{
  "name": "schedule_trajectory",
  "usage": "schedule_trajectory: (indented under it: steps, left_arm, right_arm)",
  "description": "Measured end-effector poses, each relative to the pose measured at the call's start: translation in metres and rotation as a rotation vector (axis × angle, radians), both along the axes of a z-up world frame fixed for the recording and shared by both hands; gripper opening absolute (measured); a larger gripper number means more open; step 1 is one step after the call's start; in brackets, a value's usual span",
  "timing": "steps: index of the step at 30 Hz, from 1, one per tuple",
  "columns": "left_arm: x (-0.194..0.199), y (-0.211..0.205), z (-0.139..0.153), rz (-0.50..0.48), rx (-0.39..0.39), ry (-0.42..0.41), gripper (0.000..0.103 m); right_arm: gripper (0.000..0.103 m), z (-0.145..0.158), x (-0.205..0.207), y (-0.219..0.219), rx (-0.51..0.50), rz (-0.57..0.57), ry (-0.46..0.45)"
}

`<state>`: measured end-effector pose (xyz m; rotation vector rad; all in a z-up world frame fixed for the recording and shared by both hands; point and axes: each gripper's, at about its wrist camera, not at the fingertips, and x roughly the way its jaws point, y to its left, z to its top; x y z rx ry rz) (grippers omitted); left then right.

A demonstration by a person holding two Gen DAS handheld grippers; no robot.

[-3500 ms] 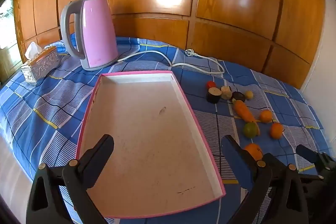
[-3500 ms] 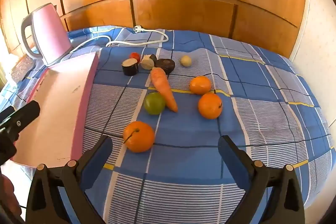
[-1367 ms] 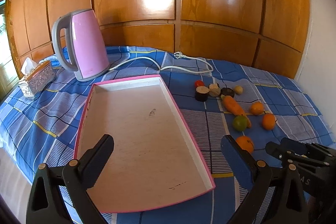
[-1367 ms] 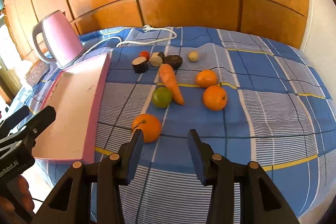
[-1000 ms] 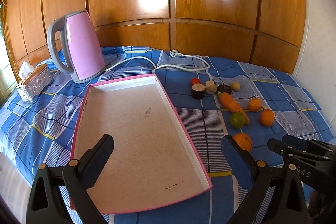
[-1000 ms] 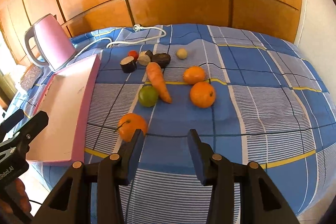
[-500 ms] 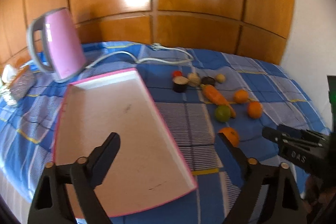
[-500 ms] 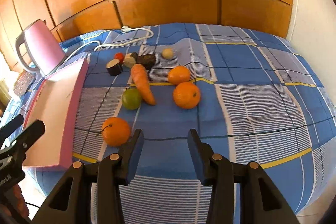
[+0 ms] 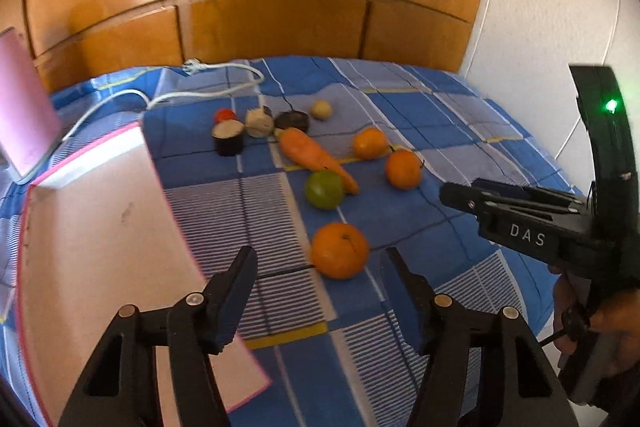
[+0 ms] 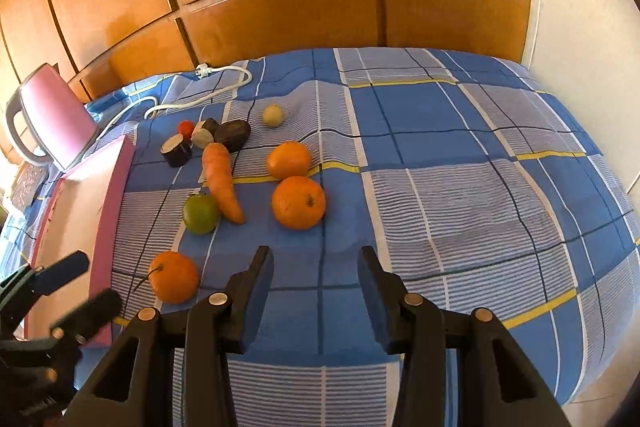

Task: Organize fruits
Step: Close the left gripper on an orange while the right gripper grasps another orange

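blue checked cloth [image 9: 460, 131]; right tongs [image 9: 446, 194] marked "das".

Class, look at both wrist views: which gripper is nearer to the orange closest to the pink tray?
Left. The left gripper has that orange just ahead between its open fingers; the right gripper hangs off to its side.

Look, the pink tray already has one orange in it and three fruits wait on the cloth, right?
Not quite. The pink tray has nothing in it; the left wrist view shows it bare. The nearest orange sits on the cloth beside the tray, ahead of the left gripper. The other fruits do wait on the cloth.
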<state>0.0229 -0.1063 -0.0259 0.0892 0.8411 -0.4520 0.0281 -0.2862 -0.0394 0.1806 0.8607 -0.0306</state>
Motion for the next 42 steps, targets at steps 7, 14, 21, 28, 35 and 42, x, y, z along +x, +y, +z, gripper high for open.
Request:
schedule_trajectory:
  steps: [7,14,21,28,35,42]
  left_arm:
    - [0.015,-0.019,-0.017,-0.018,0.047,0.040,0.064]
    - [0.030,-0.026,-0.038,-0.015,0.058,0.102,0.049]
    - [0.033,-0.023,-0.043,-0.003,0.021,0.104,0.039]
    - [0.028,-0.020,-0.039,0.003,0.002,0.105,0.039]
    - [0.019,-0.014,-0.032,0.020,-0.021,0.102,0.039]
    - [0.012,-0.004,-0.027,0.044,-0.034,0.092,0.039]
  right_arm:
    - [0.044,-0.005,0.022,-0.004,0.022,0.016,0.013]
    - [0.044,-0.016,0.050,-0.001,-0.004,0.040,0.046]
    - [0.037,-0.029,0.069,0.005,-0.014,0.075,0.067]
    - [0.036,-0.026,0.059,0.005,-0.021,0.073,0.053]
    - [0.035,-0.023,0.041,0.001,-0.009,0.062,0.051]
    - [0.035,-0.022,0.019,0.005,0.021,0.077,0.072]
